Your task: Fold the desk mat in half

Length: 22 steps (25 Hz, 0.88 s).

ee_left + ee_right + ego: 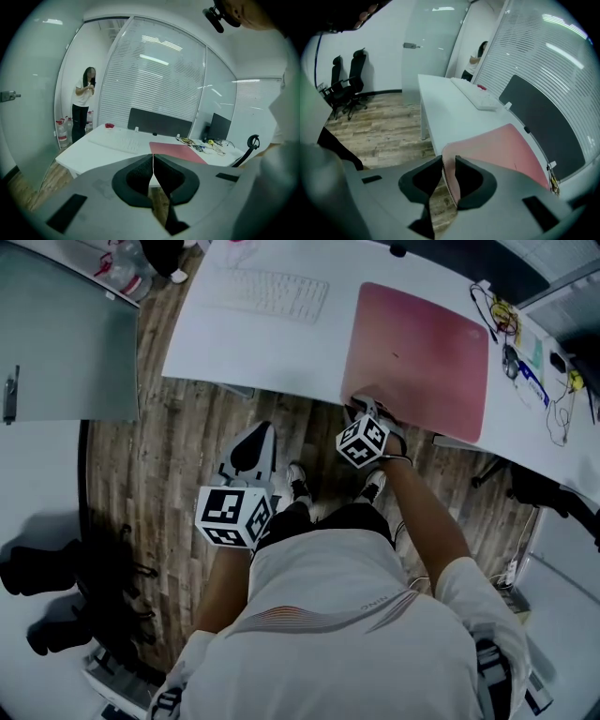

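A pink desk mat (417, 357) lies flat on the white desk (272, 343), right of the middle. My right gripper (364, 407) is at the mat's near left corner, at the desk's front edge. In the right gripper view that corner (451, 173) curls up between the two black pads, which close on it from both sides, so the right gripper (449, 180) is shut on the mat. My left gripper (249, 450) hangs over the wooden floor in front of the desk. Its jaws (152, 176) meet with nothing between them, and the mat (176, 151) shows beyond them.
A white keyboard (272, 292) lies on the desk left of the mat. Cables and small items (525, 352) crowd the desk's right end. A person (82, 110) stands by the glass wall past the desk's far left corner. Black chairs (347, 84) stand on the floor.
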{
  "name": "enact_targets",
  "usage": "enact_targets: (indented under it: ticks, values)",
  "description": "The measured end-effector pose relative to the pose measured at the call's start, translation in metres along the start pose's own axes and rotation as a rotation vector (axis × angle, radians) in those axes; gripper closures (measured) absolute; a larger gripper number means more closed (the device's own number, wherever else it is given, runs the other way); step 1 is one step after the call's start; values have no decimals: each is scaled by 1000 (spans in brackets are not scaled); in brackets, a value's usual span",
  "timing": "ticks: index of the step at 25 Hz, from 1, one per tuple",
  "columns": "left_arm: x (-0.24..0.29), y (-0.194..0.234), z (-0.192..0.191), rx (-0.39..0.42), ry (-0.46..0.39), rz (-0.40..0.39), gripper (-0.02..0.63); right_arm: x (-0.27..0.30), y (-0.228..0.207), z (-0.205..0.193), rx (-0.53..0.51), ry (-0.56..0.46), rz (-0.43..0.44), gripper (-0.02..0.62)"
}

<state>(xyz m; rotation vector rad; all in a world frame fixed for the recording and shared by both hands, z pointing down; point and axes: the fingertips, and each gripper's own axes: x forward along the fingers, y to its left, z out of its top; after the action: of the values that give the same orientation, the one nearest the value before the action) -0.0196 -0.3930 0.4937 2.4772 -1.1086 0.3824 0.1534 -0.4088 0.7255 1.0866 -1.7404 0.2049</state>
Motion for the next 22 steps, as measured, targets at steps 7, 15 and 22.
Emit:
enact_targets:
  ticks: [7,15,22]
  values:
    - [30,-27,15,31,3,-65,589,-24,-37,0,213,-113,-29,528]
    - [74,-103,25,79,6,-184,589,-84,-107,-55,554,-224,-162,531]
    - [109,-174,36,128,2,-257,589,-115,-147,-121,698,-255,-229,529]
